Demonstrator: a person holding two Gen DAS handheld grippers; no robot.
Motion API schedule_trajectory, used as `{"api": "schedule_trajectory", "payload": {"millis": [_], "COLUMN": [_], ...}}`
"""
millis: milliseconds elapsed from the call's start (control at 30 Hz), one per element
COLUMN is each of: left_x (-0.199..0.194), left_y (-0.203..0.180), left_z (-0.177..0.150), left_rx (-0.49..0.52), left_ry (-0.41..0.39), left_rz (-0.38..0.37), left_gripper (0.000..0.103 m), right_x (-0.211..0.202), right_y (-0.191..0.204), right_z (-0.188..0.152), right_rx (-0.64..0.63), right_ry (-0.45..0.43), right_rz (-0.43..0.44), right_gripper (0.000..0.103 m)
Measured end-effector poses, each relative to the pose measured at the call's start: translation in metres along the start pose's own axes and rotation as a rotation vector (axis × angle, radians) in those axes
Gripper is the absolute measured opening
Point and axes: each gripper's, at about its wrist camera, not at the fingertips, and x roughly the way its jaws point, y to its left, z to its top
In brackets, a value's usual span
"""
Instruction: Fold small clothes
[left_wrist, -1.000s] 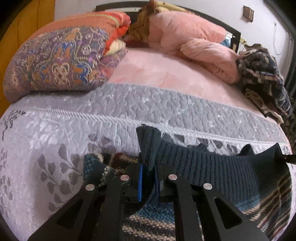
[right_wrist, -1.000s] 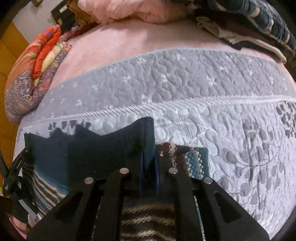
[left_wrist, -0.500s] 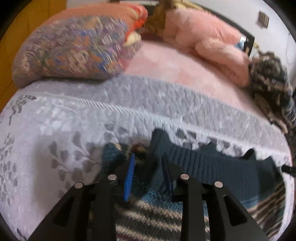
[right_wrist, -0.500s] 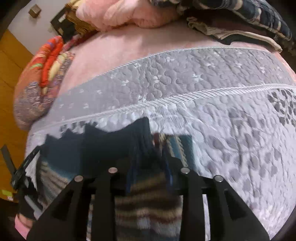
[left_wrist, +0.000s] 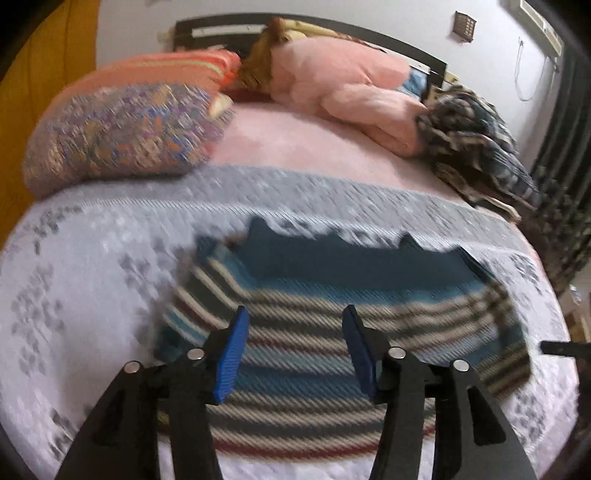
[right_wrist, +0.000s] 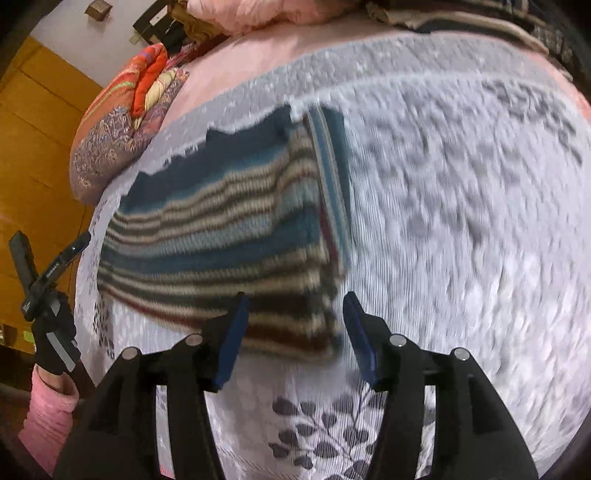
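1. Left gripper (left_wrist: 293, 341): jaws spread wide, blue pads (left_wrist: 232, 354) apart, nothing between them. It hangs over the striped knit, not gripping it.
2. Right gripper (right_wrist: 293, 334): same story, jaws wide apart, empty. Its tips sit over the near edge of the knit, at the garment's right corner.
3. The striped sweater (left_wrist: 332, 325) lies flat on the grey quilted bedspread (left_wrist: 92, 295), folded into a rough rectangle. Dark teal ribbed band along the far edge, stripes of teal, cream, brown and dark red below that.
4. From the right wrist cam, the sweater (right_wrist: 229, 236) shows a folded-over layer along its right side, stripes running crosswise there. Edges look fairly square, tho the frame is motion-blurred.
5. Bedspread (right_wrist: 461, 221) covers the near part of the bed; leaf print near the front edge.
6. Behind it, pink sheet (left_wrist: 295, 147) across the mid-bed.
7. Back left: patterned purple-orange pillow (left_wrist: 122, 136). Back centre: pink fluffy blanket (left_wrist: 351, 96) bunched up. Back right: dark patterned pile of cloth (left_wrist: 476, 147).
8. Right wrist cam, far left: a gloved hand (right_wrist: 55, 332) w/ pink sleeve (right_wrist: 48, 417) holds the other tool, off the bed's edge.
9. Wooden orange panelling (right_wrist: 33, 147) beyond the bed on that side.
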Motion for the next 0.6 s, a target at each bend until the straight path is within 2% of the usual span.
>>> {"api": "schedule_trajectory", "payload": {"millis": [233, 333, 367, 400, 600], "left_x": [0.032, 0.047, 0.051, 0.056, 0.064], "left_y": [-0.029, -0.036, -0.037, -0.037, -0.038], "left_z": [-0.032, -0.04, -0.042, -0.043, -0.047], "left_rx": [-0.035, -0.034, -0.031, -0.03, 0.0], "left_ry": [0.071, 0.092, 0.103, 0.116, 0.128], "left_rz": [-0.029, -0.018, -0.016, -0.016, -0.009], "left_gripper": [0.056, 0.056, 0.056, 0.056, 0.056], "right_x": [0.03, 0.039, 0.039, 0.035, -0.001], "right_y": [-0.002, -0.002, -0.003, -0.003, 0.004], "right_z": [-0.016, -0.016, -0.014, -0.014, -0.014], "right_rx": [-0.008, -0.008, -0.008, -0.006, -0.013], "right_ry": [0.026, 0.039, 0.04, 0.038, -0.011], "right_rz": [-0.018, -0.028, -0.032, -0.017, 0.04], "right_gripper": [0.052, 0.031, 0.02, 0.015, 0.011]}}
